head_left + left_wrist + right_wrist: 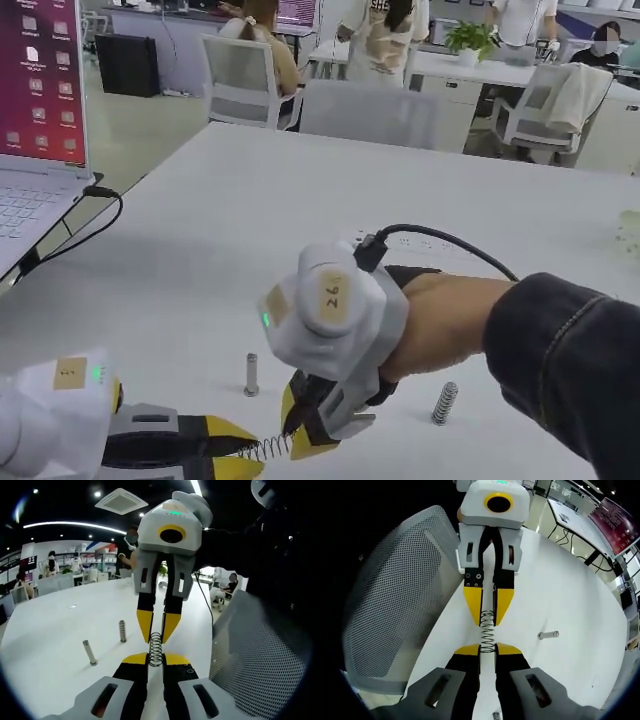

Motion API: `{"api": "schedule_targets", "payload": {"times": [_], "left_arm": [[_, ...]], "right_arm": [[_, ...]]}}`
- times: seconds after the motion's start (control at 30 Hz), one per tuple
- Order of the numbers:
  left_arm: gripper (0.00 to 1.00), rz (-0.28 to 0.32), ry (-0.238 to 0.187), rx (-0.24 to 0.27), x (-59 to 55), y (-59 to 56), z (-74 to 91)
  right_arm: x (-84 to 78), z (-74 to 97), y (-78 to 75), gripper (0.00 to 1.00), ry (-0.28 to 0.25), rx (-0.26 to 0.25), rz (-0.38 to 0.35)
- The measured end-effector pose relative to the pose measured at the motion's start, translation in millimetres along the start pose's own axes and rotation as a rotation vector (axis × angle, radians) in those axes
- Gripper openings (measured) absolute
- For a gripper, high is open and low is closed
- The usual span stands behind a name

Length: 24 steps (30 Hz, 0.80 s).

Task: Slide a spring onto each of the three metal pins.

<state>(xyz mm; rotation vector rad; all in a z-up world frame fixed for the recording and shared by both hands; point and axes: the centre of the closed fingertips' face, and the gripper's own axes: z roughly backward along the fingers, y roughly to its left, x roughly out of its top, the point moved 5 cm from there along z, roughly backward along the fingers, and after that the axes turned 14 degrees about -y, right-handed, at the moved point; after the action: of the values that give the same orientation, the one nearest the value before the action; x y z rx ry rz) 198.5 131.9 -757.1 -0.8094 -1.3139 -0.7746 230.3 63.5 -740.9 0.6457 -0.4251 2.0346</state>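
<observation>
- Left gripper [156,658], a white body with black jaws and yellow tips, has its jaws drawn narrow and pinched on one end of a small coiled steel spring [156,649].
- Right gripper [488,649], of the same build, faces it tip to tip. Its jaws are also narrow and clamp the other end of that spring [488,630].
- In the head view the left gripper [245,450] comes in from the lower left and the right gripper [297,432] from above. The spring [265,447] bridges the short gap between their tips, low over the white workbench [300,200].
- One short grey metal pin [251,375] stands upright and bare on the bench, just beyond the two sets of tips. It also shows in the left gripper view [89,652] and the right gripper view [548,635].
- A second coiled steel spring [444,402] stands on the bench to the right of the right gripper, apart from the pin.
- A hand [440,320] in a dark denim sleeve holds the right gripper, and a black cable [440,240] loops from its top.
- An open silver laptop [30,200] sits at the bench's far left edge.
</observation>
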Motion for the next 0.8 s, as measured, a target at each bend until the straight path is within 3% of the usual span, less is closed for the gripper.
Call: {"api": "schedule_targets", "payload": {"times": [0.8], "left_arm": [[0.02, 0.026, -0.002, -0.002, 2.6, -4.6, -1.2]], "right_arm": [[0.5, -0.3, 0.8, 0.1, -0.006, -0.013, -0.049]]}}
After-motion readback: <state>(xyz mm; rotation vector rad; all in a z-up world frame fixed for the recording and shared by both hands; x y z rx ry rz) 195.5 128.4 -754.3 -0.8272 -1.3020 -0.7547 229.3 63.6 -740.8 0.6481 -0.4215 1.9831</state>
